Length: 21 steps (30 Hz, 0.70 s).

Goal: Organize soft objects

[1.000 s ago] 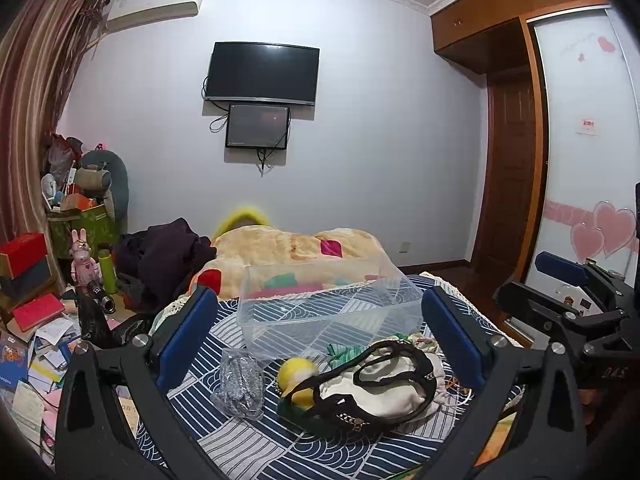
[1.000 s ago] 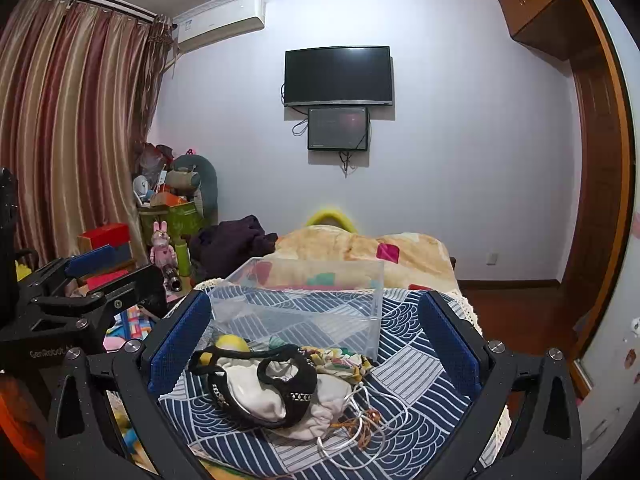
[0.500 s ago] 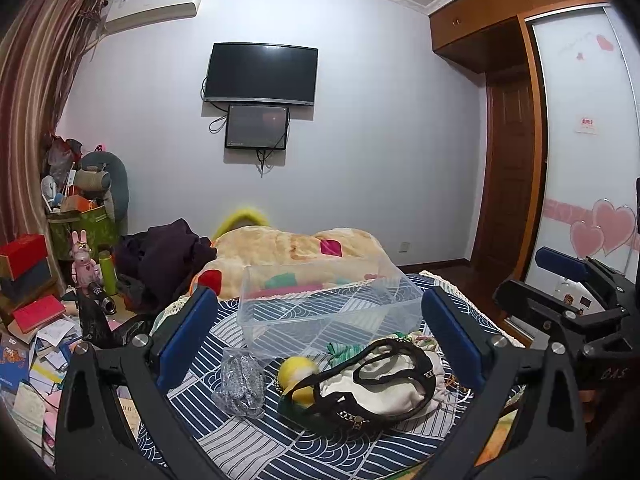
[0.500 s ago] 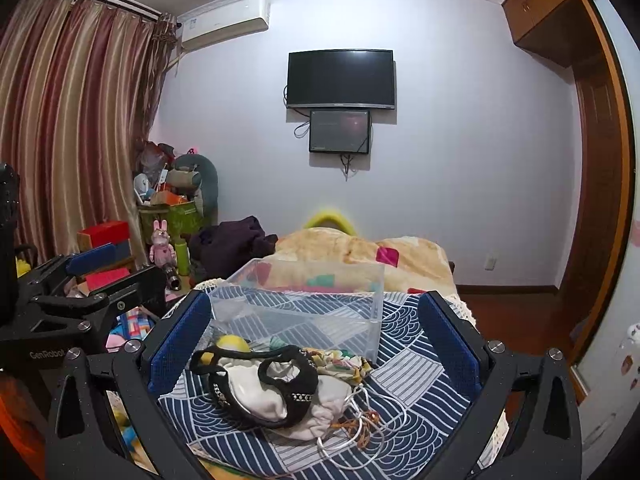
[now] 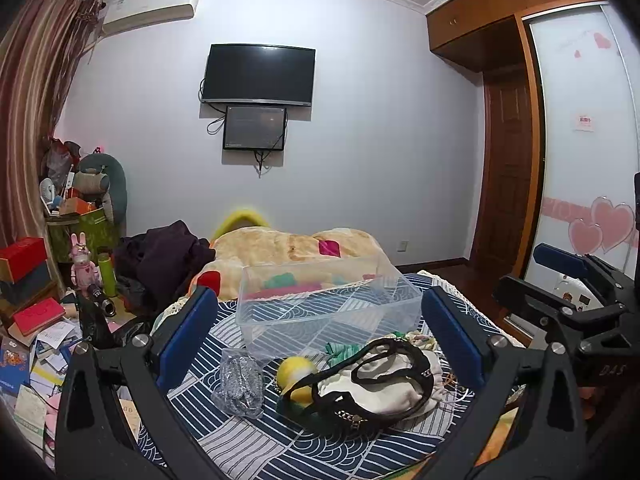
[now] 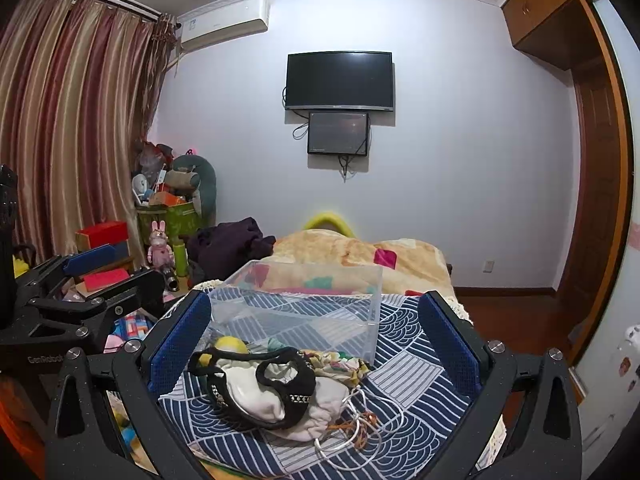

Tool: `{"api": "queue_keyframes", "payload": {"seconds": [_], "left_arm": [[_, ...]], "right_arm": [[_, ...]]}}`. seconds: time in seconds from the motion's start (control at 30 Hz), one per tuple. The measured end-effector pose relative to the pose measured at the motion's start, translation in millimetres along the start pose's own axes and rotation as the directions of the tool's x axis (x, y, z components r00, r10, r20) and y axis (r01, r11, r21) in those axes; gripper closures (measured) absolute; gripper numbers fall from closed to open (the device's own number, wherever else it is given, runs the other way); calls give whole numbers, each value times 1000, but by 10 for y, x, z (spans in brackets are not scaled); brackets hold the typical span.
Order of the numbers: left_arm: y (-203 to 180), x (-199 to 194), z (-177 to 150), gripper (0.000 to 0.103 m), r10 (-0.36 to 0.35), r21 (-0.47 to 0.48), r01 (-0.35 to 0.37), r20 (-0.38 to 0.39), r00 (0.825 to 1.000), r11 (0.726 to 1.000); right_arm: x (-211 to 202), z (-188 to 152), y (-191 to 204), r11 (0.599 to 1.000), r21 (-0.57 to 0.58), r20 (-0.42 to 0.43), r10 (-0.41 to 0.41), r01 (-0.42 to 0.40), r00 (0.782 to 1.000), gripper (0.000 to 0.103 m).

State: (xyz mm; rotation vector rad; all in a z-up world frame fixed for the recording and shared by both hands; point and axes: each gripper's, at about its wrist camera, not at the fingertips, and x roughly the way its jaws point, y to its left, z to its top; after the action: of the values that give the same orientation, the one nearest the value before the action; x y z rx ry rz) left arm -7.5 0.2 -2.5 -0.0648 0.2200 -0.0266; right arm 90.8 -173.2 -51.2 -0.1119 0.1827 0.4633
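Note:
A pile of soft things lies on the blue patterned bedspread (image 5: 280, 440): a white cloth (image 5: 384, 394) with a black strappy garment (image 5: 360, 408) on top, a yellow ball (image 5: 296, 372) and a clear bag of silvery material (image 5: 240, 384). Behind them stands an empty clear plastic box (image 5: 320, 308). My left gripper (image 5: 320, 340) is open and empty, hovering in front of the pile. My right gripper (image 6: 316, 340) is open and empty too, with the cloth (image 6: 272, 396), the black garment (image 6: 288, 380), the ball (image 6: 230, 346) and the box (image 6: 304, 304) between its fingers in view.
A white and orange cord (image 6: 360, 420) lies by the cloth. A folded beige blanket (image 5: 292, 248) and dark clothes (image 5: 168, 256) lie behind the box. Books and toys clutter the left side (image 5: 36, 320). A wardrobe (image 5: 580, 160) stands on the right.
Both views have shifted only slightly. The objects on the bed have not moved and both grippers remain open.

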Motion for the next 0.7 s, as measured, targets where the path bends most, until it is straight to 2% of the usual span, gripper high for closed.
{"api": "queue_keyframes", "payload": {"seconds": [0.7], "left_arm": [[-13,13,17,0,-8,-6,8,-5,1000,1000]], "right_arm": [[11,4,0,1000,2,5,-2,2,1000,0]]}}
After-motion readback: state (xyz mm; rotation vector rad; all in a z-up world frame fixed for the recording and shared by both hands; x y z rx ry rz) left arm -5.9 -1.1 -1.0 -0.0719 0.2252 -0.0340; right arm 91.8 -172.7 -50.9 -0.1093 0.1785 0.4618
